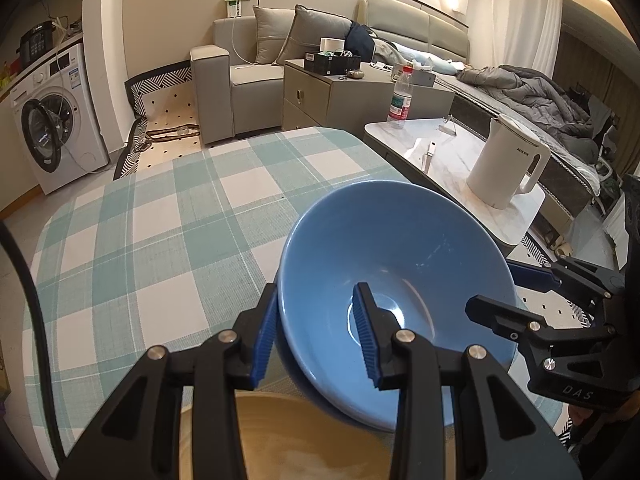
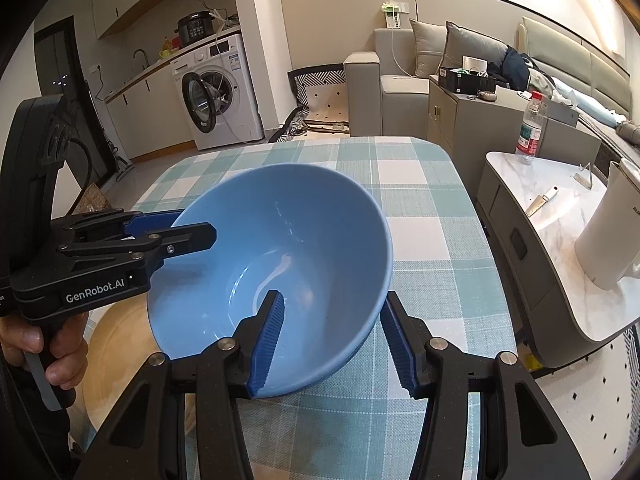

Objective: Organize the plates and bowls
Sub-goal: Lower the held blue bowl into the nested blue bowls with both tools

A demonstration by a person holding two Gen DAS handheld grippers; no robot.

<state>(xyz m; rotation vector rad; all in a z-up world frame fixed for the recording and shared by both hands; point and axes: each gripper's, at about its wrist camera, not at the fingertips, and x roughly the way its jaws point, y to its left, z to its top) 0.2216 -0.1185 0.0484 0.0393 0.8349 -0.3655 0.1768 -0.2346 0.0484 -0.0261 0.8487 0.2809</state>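
Bowl: a blue bowl (image 1: 400, 280) tilted over a table, open side turned up toward both cameras, gripped on two opposite sides of its rim.
Left gripper: the left gripper (image 1: 316, 336) is clamped on the bowl's rim, one blue ribbed pad outside the wall, one inside; a hand (image 2: 52, 344) grips its handle.
Right gripper: the right gripper (image 2: 332, 340) pinches the opposite rim the same way, one pad in the bowl, one outside.
Beneath the bowl: a tan wooden plate or tray (image 1: 304, 436) lies just under the bowl's near edge; whether they touch I cannot tell.
Surface: the table wears a teal-and-white checked cloth (image 1: 160, 216).
Side table: a white marble-topped table (image 1: 448, 152) stands just beside, bearing a white kettle (image 1: 504, 164), a clear water bottle with a red cap (image 1: 400, 98) and a knife (image 1: 428, 156).
Room: a grey sofa (image 1: 248, 64) with cushions by the far wall, a grey cabinet (image 1: 320, 96), a white washing machine (image 1: 52, 116) with its door open, and a rumpled grey quilt (image 1: 532, 92).
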